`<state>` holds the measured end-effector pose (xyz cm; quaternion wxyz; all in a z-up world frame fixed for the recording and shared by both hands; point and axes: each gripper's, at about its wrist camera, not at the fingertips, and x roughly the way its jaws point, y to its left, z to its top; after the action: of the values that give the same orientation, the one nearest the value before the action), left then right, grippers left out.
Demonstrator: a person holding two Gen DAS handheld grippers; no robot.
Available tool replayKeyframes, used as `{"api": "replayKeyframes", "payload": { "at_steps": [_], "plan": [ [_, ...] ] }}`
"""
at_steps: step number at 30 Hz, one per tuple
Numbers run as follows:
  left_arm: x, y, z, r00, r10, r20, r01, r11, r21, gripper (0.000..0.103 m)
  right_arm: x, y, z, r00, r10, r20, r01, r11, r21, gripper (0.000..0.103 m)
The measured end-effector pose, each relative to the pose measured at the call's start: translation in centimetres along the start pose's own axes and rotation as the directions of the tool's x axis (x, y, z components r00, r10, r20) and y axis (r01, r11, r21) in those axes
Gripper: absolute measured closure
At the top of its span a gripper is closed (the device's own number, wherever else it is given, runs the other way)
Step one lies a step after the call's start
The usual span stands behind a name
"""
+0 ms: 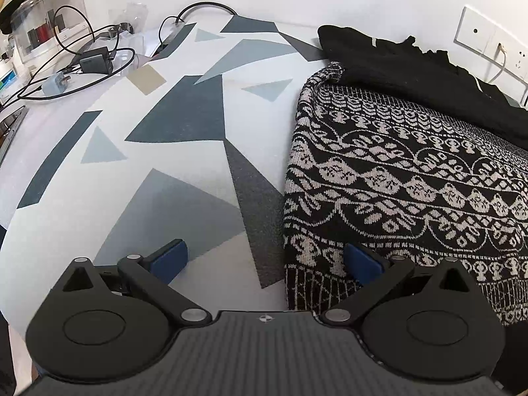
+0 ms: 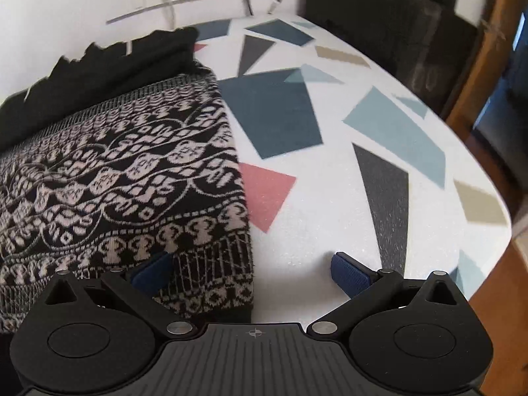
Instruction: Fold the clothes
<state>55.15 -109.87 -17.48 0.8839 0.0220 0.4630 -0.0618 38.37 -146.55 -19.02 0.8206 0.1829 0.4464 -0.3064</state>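
We hold both grippers spread wide, grasping nothing: the left gripper point(image 1: 265, 259) straddles the left edge of the patterned sweater point(image 1: 406, 178), the right gripper point(image 2: 252, 272) its right edge, mid-desk point(image 2: 297, 247), before the black garment point(image 1: 412, 66).

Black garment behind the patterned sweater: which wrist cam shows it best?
Left wrist. The black garment stretches sharp across the far side, with a white tag showing, lying over the patterned sweater. The right wrist view shows it smaller, motion-blurred and cut off at the left edge.
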Motion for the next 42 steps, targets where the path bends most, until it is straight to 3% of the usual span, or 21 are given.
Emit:
{"api": "replayKeyframes", "payload": {
  "at_steps": [6, 10, 12, 17, 19, 23, 27, 29, 32, 34, 36, 39, 42],
  "plan": [
    [0.1, -0.1, 0.7, 1.0, -0.002, -0.014, 0.003, 1.0, 0.027, 0.0, 0.1, 0.0, 0.0, 1.0, 0.004, 0.008, -0.004, 1.0, 0.003, 0.001],
    [-0.5, -1.9, 1.5, 1.0, 0.011, 0.023, -0.015, 0.98, 0.196, 0.0, 0.0, -0.3, -0.3, 0.999, 0.028, 0.033, -0.027, 0.999, -0.033, 0.001],
    [-1.3, -2.2, 1.6, 0.999, -0.031, 0.035, 0.023, 0.978, 0.206, 0.0, -0.1, -0.3, -0.5, 0.998, 0.034, 0.046, -0.032, 0.998, -0.046, 0.001],
    [-2.4, -0.2, 1.3, 0.98, -0.197, 0.037, 0.195, 0.98, 0.046, 0.0, -0.1, 0.0, -0.4, 0.999, 0.02, 0.049, -0.02, 1.0, -0.011, 0.001],
    [-2.4, 0.8, 0.8, 0.976, -0.215, 0.034, 0.215, 0.976, 0.021, 0.0, -0.2, 0.1, -0.4, 0.998, 0.026, 0.058, -0.027, 1.0, 0.011, 0.001],
    [-2.1, 2.5, 0.0, 0.972, -0.234, 0.011, 0.234, 0.972, -0.005, 0.0, -1.2, 0.5, -0.6, 0.987, 0.112, 0.118, -0.113, 0.994, 0.007, 0.001],
    [-1.9, 2.9, -0.6, 0.962, -0.271, -0.02, 0.271, 0.963, -0.011, 0.002, -1.6, 1.7, -0.5, 0.985, 0.117, 0.128, -0.109, 0.992, -0.069, 0.001],
    [-2.0, 2.3, -0.9, 0.955, -0.295, -0.027, 0.296, 0.955, 0.008, 0.003, -1.6, 1.5, -0.5, 0.986, 0.099, 0.135, -0.092, 0.994, -0.055, 0.001],
    [-2.0, 1.0, -1.2, 0.957, -0.288, -0.028, 0.289, 0.956, 0.056, 0.005, -1.6, 0.5, -0.5, 0.988, 0.065, 0.141, -0.066, 0.998, 0.007, 0.001],
    [-2.1, 0.5, -1.3, 0.968, -0.25, -0.003, 0.25, 0.966, 0.068, 0.018, -1.2, -0.6, -0.6, 0.99, 0.048, 0.13, -0.056, 0.997, 0.055, 0.002],
    [-2.1, 0.5, -1.4, 0.975, -0.222, 0.018, 0.222, 0.974, 0.035, 0.019, -1.0, -1.4, -0.7, 0.992, 0.042, 0.123, -0.053, 0.995, 0.085, 0.003],
    [-2.1, 0.3, -1.2, 0.979, -0.206, 0.008, 0.206, 0.979, 0.007, 0.02, -0.9, -2.0, -1.3, 0.99, 0.047, 0.129, -0.057, 0.996, 0.073, 0.008],
    [-2.5, -0.3, -1.1, 0.969, -0.242, -0.038, 0.243, 0.97, 0.018, 0.021, -1.0, -1.8, -1.9, 0.99, 0.069, 0.125, -0.07, 0.998, 0.0, 0.017]
  ]
}}
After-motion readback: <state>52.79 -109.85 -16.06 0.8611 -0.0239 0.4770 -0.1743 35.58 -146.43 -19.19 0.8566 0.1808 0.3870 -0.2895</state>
